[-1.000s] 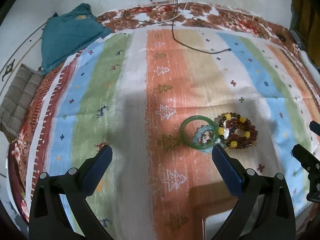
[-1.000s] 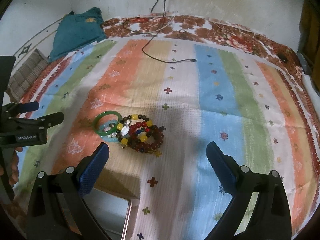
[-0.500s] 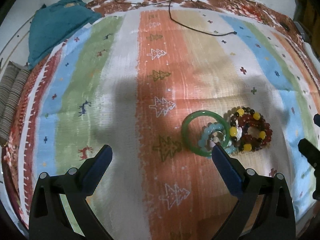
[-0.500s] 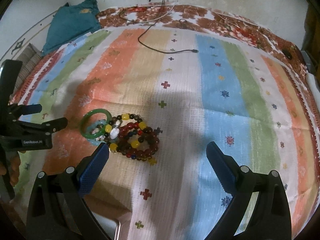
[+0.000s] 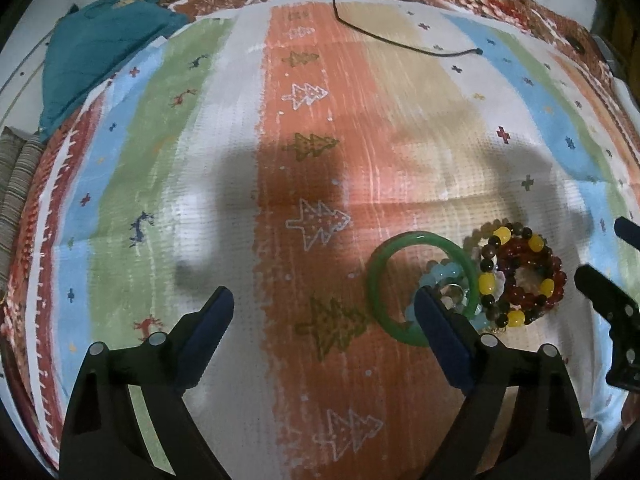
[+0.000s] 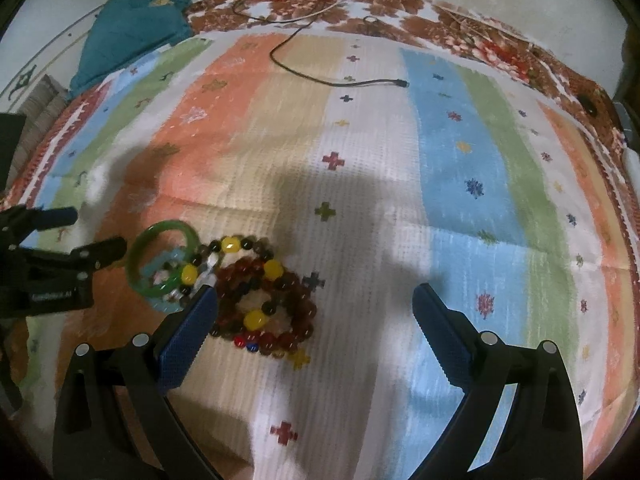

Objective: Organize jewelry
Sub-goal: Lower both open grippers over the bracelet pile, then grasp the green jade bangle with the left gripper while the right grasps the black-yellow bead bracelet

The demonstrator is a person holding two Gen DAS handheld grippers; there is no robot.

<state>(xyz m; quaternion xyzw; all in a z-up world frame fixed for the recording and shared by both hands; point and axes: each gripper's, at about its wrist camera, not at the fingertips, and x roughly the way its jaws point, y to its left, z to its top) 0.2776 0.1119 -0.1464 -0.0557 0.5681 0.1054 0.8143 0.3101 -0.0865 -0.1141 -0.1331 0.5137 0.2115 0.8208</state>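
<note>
A cluster of jewelry is seen lying on the striped, patterned blanket [image 5: 312, 184] of a bed: a smooth green jade-like bangle [image 5: 380, 276], a pale blue beaded bracelet [image 5: 444, 272] inside it, and dark red and yellow beaded bracelets [image 5: 524, 276] touching its right side. Compared with a second ago, both grippers have been brought lower and closer to the pile. The left gripper [image 5: 324, 312] is held with fingers spread and empty, its right finger now over the bangle's rim. The right gripper [image 6: 316, 312] is likewise spread and empty, its left finger beside the red beads [image 6: 264, 300]. Nothing has been grasped yet; a first pick appears imminent.
</note>
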